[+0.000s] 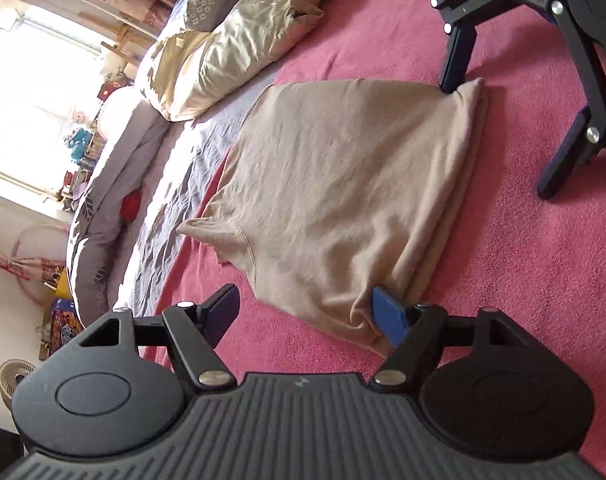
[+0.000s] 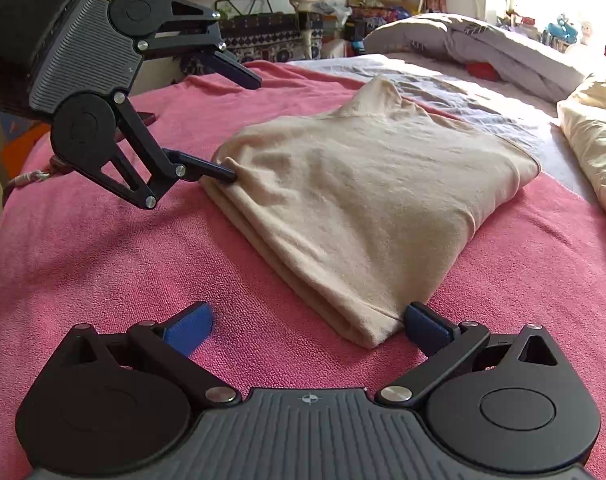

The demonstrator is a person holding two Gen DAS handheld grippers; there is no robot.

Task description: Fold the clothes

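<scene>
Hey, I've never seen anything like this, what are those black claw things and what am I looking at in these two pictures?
Each black claw is a hand-held two-finger tool with a camera looking out along its fingers; no robot arm is involved. One picture comes from the left tool, the other from the right tool, so each view also shows the other tool. Between them lies a folded beige garment on a pink blanket spread over a bed, with pillows behind. Both tools are open. One finger of each touches a corner along the same folded edge, but nothing is gripped.
</scene>
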